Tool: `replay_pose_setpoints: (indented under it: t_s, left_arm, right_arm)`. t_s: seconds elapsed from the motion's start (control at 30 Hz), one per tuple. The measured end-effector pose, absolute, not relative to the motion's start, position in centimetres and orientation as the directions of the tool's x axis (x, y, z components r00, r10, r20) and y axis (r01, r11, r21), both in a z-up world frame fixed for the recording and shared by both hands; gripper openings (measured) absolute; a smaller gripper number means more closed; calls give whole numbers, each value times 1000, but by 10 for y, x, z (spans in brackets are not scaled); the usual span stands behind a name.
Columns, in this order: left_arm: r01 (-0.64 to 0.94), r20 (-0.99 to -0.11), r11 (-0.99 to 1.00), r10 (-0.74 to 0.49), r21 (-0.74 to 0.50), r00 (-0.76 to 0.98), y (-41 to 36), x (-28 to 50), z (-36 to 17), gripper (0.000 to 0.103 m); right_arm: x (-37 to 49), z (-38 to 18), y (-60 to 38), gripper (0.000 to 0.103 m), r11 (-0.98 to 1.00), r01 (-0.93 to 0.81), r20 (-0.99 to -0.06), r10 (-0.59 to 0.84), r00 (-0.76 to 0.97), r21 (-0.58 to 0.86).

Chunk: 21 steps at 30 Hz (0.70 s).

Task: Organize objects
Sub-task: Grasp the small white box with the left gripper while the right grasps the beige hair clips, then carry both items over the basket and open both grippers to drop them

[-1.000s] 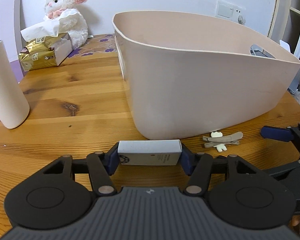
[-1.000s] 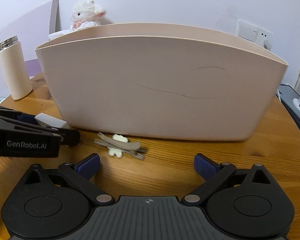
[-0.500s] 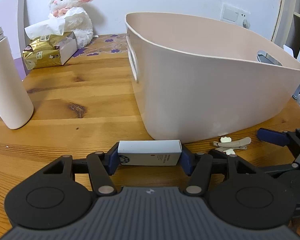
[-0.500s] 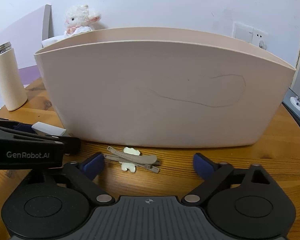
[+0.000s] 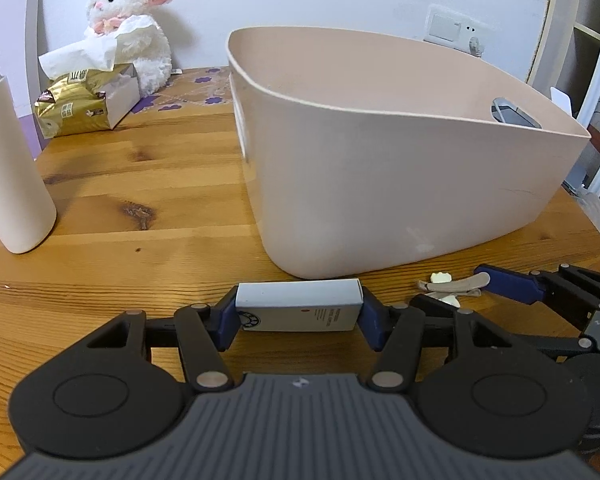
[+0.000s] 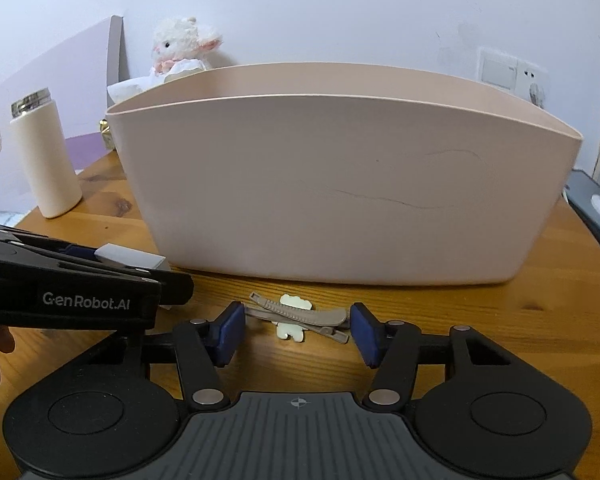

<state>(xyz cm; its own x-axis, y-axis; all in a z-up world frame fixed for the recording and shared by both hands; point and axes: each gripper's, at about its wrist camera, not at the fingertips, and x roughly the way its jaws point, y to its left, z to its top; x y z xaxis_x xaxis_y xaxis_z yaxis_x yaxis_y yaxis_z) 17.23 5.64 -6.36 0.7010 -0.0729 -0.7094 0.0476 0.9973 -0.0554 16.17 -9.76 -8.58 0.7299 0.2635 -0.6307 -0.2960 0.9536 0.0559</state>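
A small white-and-grey box [image 5: 298, 310] is clamped between the blue pads of my left gripper [image 5: 299, 314], just above the wooden table in front of the beige plastic basket [image 5: 400, 184]. In the right wrist view the same box [image 6: 130, 257] shows at the left, held by the left gripper. A taupe hair clip with a cream bear charm [image 6: 300, 314] lies on the table in front of the basket [image 6: 340, 184]. My right gripper [image 6: 298, 330] is open with its pads on either side of the clip, close to its ends. The clip [image 5: 454, 286] also shows in the left wrist view.
A cream thermos bottle [image 5: 8, 168] stands at the table's left edge. A gold tissue pack [image 5: 82, 102] and a white plush lamb [image 5: 130, 28] sit at the back left. Bare wooden table [image 5: 140, 184] lies left of the basket. A wall socket [image 6: 508, 74] is behind.
Both grippers have risen and tilted, so the basket looks lower. The right gripper has narrowed around the hair clip, which now lies between its pads. The left keeps its hold on the box.
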Motion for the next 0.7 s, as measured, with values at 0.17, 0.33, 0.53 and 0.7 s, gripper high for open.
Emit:
replay_pose_setpoints:
  t_s: [0.17, 0.33, 0.53, 0.7]
  left_arm:
    - [60, -694, 997, -77, -49, 716, 52, 164, -53, 61]
    - [73, -670, 996, -82, -41, 738, 48, 155, -37, 61]
    - [108, -635, 994, -102, -29, 766, 38, 141, -14, 61]
    - [117, -591, 993, -101, -12, 800, 33, 136, 10, 61]
  right_arm:
    - [158, -84, -109, 54, 957, -281, -622, 267, 736, 79]
    - [148, -69, -120, 55, 955, -286, -592, 279, 756, 86]
    - [128, -40, -134, 55, 949, -307, -524, 296, 798, 69]
    - [124, -11, -149, 55, 953, -296, -449, 290, 845, 60]
